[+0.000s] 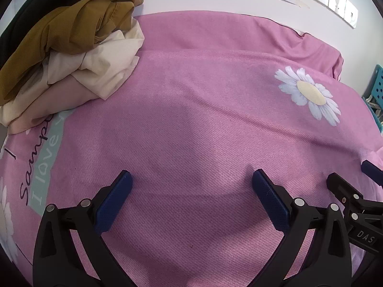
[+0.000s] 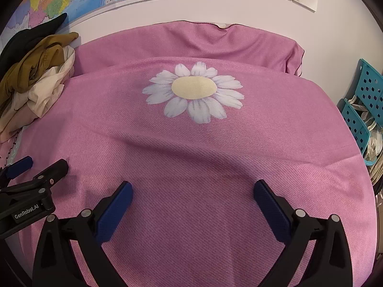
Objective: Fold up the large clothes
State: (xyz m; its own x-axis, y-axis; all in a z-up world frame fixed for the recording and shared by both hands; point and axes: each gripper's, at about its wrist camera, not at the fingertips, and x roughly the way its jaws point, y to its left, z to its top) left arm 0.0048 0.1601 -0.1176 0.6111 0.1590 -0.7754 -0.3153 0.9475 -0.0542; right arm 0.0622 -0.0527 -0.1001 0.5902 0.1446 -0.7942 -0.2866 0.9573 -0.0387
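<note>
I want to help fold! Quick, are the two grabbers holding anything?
Left gripper: open, holding nothing, over the pink cloth.
Right gripper: open, holding nothing, over the same cloth.

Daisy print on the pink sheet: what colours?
White petals around a pale yellow centre, daisy print on the pink sheet; clearest in the right wrist view.

The clothes pile [image 1: 71,47] runs off the left edge; the blue crate's [image 2: 366,110] contents are perhaps paper.

Bed [image 2: 14,148] under pink daisy-print cloth [image 2: 191,143], spread nearly flat, far edge folded back. Heap of mustard, cream and peach garments [image 1: 71,55] at left rear corner.
</note>
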